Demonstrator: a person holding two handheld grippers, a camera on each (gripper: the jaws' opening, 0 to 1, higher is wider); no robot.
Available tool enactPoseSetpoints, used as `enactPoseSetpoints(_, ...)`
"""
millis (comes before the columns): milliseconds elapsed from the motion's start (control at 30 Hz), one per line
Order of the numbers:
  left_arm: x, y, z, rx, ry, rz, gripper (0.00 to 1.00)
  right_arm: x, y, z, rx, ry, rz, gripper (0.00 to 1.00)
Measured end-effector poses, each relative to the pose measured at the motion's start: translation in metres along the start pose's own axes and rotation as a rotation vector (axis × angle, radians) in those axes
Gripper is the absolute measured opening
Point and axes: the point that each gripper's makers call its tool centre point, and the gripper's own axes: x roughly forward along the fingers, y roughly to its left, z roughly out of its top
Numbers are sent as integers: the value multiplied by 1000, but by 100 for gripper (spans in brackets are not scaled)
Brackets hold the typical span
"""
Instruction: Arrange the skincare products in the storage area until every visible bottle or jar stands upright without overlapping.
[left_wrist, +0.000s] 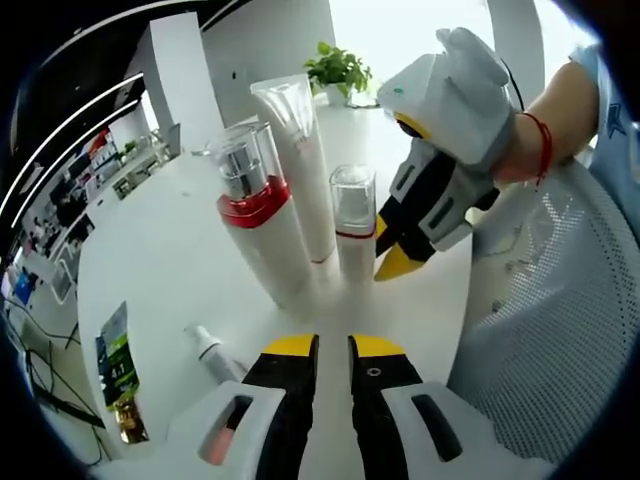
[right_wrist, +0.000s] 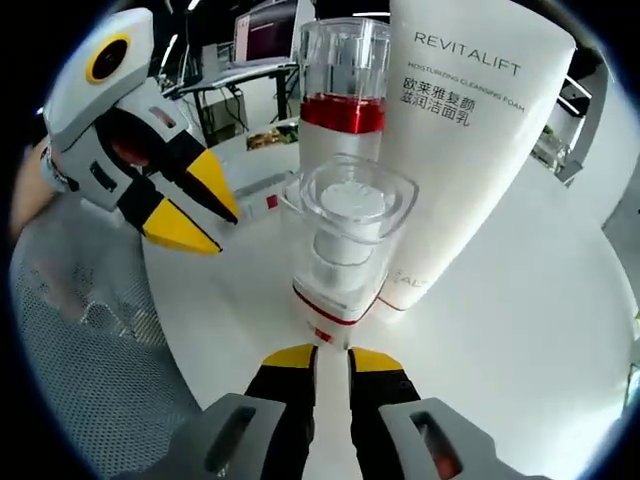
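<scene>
White round table (left_wrist: 180, 240) carries three upright skincare items: a tall pump bottle (left_wrist: 258, 215), a tube (left_wrist: 300, 165) behind it, and a small bottle (left_wrist: 353, 232) at its 3 o'clock. Left gripper (left_wrist: 331, 348) and right gripper (right_wrist: 330, 358) fingers stand narrowly parted, empty.
</scene>
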Motion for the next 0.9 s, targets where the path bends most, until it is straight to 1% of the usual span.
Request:
enactPoseSetpoints(133,1,2,-2,-10,6,7,17,-1,-2,2,50,-4,5,8)
enactPoseSetpoints(167,1,4,-3,-20,10,10,17,-1,-2,2,58,-7,3,8)
enactPoseSetpoints(233,0,11,-7,-58,24,35,17,-2,-3,1,57,-6,1,8)
enactPoseSetpoints(267,-1,20,-11,-103,37,76,18,-2,-3,1,55,-5,0,8)
enactPoseSetpoints(333,-3,33,-18,-167,55,132,19,-4,-1,0,44,6,2,9)
enactPoseSetpoints(367,-5,44,-23,-229,65,174,20,-6,1,-1,38,13,12,11)
enactPoseSetpoints(400,-7,50,-27,-272,71,199,21,-7,3,-2,39,17,20,13)
enactPoseSetpoints(433,-10,60,-32,-329,74,232,22,-8,8,-3,39,27,41,14)
enactPoseSetpoints(500,-13,69,-37,-387,72,262,24,-12,18,-4,68,39,85,15)
enactPoseSetpoints(533,-13,74,-41,-417,75,282,24,-13,22,-2,74,35,104,14)
enactPoseSetpoints(567,-12,73,-42,-432,77,273,24,-16,25,0,83,28,112,14)
enactPoseSetpoints(600,-12,77,-46,-441,89,292,25,-17,26,1,81,26,115,14)
enactPoseSetpoints(667,-10,80,-51,-450,106,306,25,-20,30,3,80,26,124,14)
enactPoseSetpoints(700,-9,81,-53,-453,112,312,25,-23,33,3,87,29,133,14)
enactPoseSetpoints(733,-7,81,-55,-456,120,311,25,-24,36,5,114,25,145,14)
enactPoseSetpoints(767,-5,80,-58,-466,132,302,25,-26,44,10,147,1,183,14)
enactPoseSetpoints(800,-2,78,-60,-479,142,291,26,-27,48,14,166,-21,199,14)
enactPoseSetpoints(833,0,74,-62,-501,158,269,27,-28,50,17,168,-41,207,14)
enactPoseSetpoints(867,2,72,-63,-514,168,254,28,-28,51,17,157,-44,207,13)
enactPoseSetpoints(900,6,72,-63,-526,172,253,28,-27,52,16,128,-46,199,13)
